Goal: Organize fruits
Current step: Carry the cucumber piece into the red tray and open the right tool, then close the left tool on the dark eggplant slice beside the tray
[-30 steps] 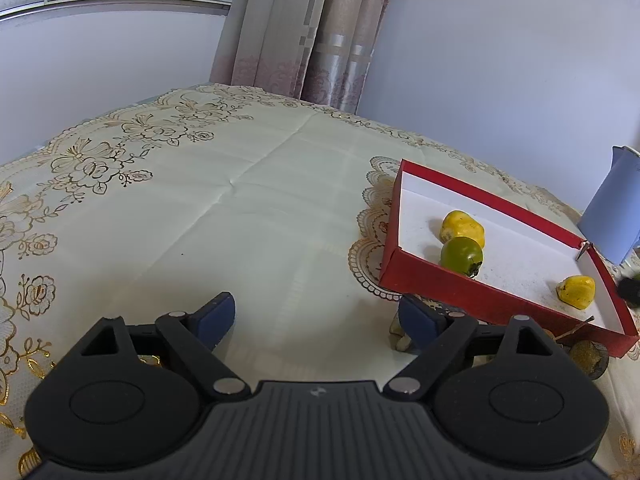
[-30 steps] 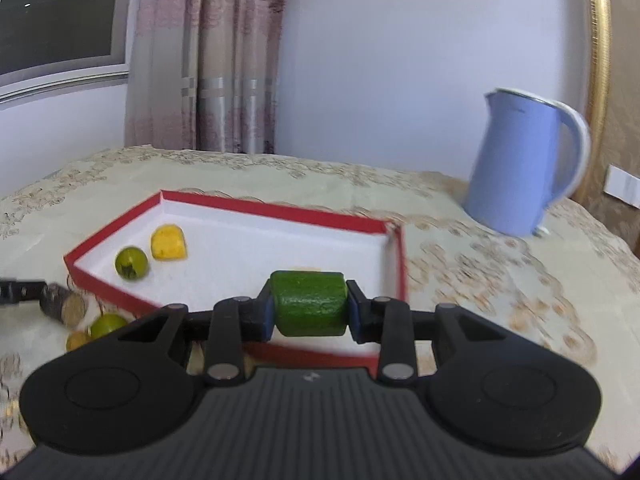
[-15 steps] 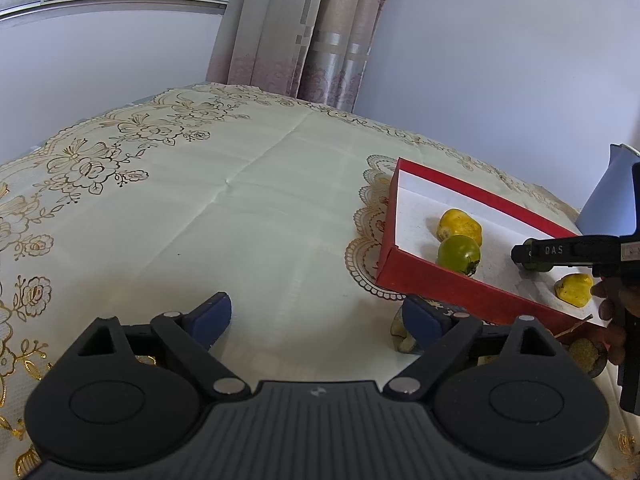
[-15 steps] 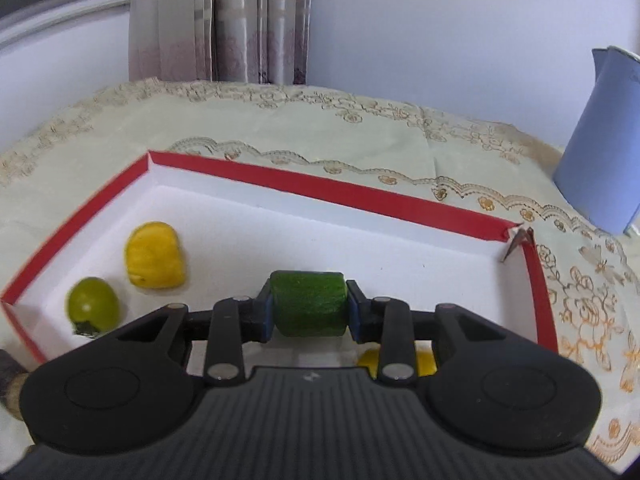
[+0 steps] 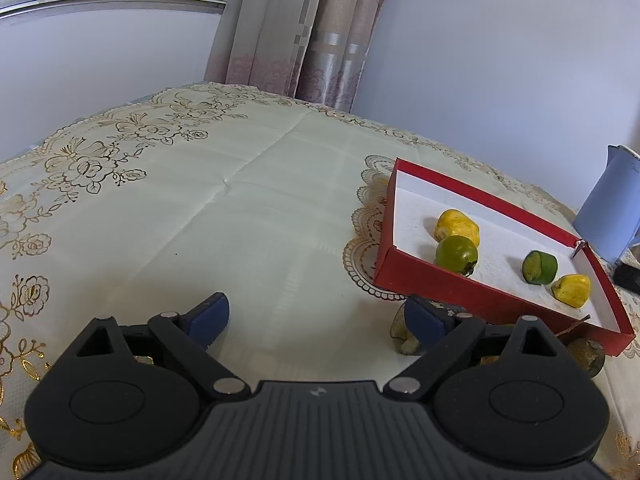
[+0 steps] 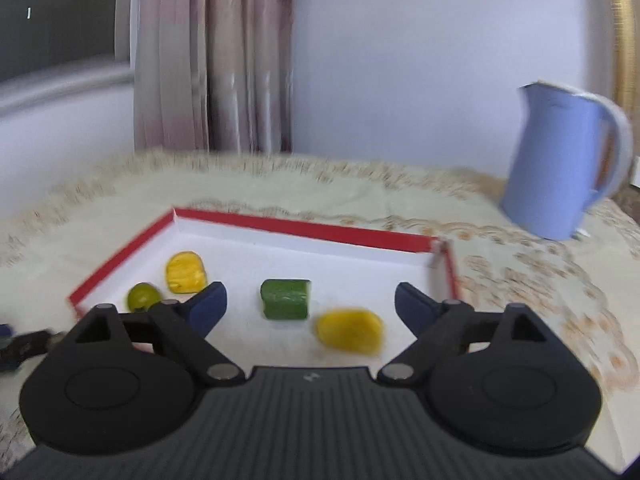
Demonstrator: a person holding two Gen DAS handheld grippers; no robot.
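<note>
A red tray (image 5: 472,292) with a white floor stands on the cream tablecloth. In it lie two yellow pieces (image 5: 457,226) (image 5: 571,290), a round green fruit (image 5: 457,255) and a cut green piece (image 5: 540,267). My right gripper (image 6: 310,308) hovers at the near side of the red tray (image 6: 304,226), its jaws opening. The cut green piece (image 6: 286,299) rests on the tray floor ahead of them, touched by neither pad. My left gripper (image 5: 316,316) is open over bare cloth left of the tray. A pale brown piece (image 5: 400,328) lies beside its right finger.
A light blue kettle (image 6: 560,164) stands behind the tray to the right. A brown round fruit (image 5: 586,356) sits on the cloth by the tray's near corner. Curtains and a window close off the far side. The right wrist view is motion-blurred.
My right gripper let go of the cut green piece, which now lies in the tray, and drew back from above it. The left gripper has stayed where it was.
</note>
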